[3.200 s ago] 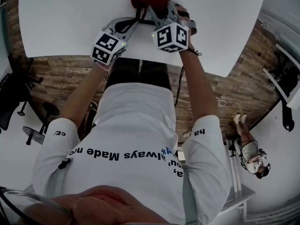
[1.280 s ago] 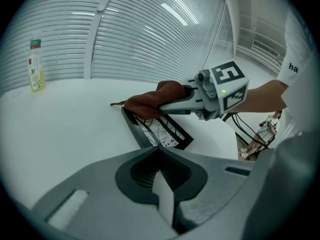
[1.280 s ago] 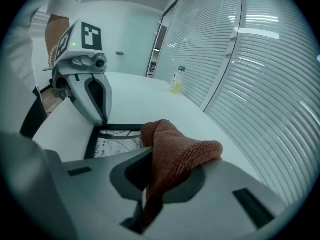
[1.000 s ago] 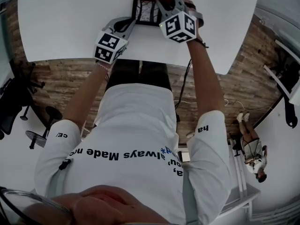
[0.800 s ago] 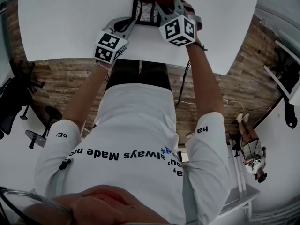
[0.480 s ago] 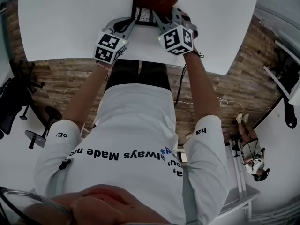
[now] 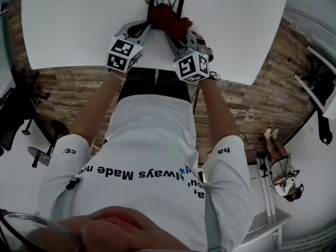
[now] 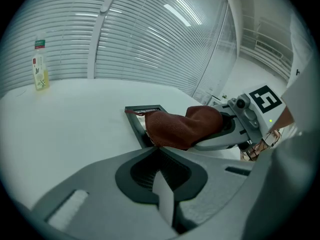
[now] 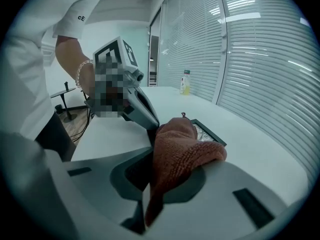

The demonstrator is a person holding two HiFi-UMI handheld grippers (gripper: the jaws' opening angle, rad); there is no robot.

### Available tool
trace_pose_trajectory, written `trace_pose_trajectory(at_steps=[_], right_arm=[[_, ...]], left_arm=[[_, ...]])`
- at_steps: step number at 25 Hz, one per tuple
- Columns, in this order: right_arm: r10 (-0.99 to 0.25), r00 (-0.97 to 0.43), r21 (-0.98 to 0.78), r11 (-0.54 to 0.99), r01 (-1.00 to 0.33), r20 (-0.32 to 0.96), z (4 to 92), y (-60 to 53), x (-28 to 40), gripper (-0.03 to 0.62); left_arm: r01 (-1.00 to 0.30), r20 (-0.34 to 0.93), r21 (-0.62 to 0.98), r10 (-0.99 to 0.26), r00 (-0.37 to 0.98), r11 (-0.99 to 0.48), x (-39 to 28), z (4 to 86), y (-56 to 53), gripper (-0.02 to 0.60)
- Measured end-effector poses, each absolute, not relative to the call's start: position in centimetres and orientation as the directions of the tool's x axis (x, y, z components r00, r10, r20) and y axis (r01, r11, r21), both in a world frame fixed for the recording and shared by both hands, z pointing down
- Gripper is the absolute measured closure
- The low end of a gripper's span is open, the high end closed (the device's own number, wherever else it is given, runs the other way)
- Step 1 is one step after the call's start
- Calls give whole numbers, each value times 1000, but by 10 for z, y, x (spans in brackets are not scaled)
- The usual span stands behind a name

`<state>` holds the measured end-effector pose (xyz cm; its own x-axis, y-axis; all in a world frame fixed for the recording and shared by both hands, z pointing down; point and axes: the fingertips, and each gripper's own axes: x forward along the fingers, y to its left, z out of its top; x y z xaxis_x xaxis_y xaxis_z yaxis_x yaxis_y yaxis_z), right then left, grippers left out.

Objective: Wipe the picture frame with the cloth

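Note:
A black picture frame lies flat on the white table. Its near part is hidden under a red-brown cloth. My right gripper is shut on that cloth and presses it onto the frame's near half. In the left gripper view the cloth covers the frame, with the right gripper behind it. My left gripper sits at the frame's near left corner, jaws closed together on its edge.
A small bottle of yellow liquid stands far off on the table by the blinds, also the bottle in the right gripper view. The table's near edge runs just behind both marker cubes. An office chair stands on the floor at left.
The right gripper has drawn the cloth toward me along the frame, so the frame's far half now shows. The left gripper has stayed in place.

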<state>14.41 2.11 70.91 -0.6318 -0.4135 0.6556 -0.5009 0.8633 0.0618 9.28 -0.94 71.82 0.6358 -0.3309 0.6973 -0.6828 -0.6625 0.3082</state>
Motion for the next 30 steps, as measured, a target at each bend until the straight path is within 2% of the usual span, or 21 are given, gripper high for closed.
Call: trace_pose_trajectory(at_steps=[6, 12, 20, 30], right_arm=[[-450, -620, 59, 836, -545, 643, 707, 13, 142, 563], [-556, -607, 0, 737, -676, 567, 649, -8, 148, 563], [-683, -595, -60, 634, -771, 424, 523, -22, 157, 563], [-748, -605, -21, 624, -781, 273, 367, -8, 139, 563]], left_arm=[[-684, 708, 310, -320, 630, -660, 93, 720, -12, 580], [-686, 693, 321, -332, 640, -653, 89, 693, -13, 580], [-666, 523, 262, -477, 706, -698, 96, 572, -25, 580], [-665, 284, 195, -608, 742, -721, 86, 407, -22, 580]])
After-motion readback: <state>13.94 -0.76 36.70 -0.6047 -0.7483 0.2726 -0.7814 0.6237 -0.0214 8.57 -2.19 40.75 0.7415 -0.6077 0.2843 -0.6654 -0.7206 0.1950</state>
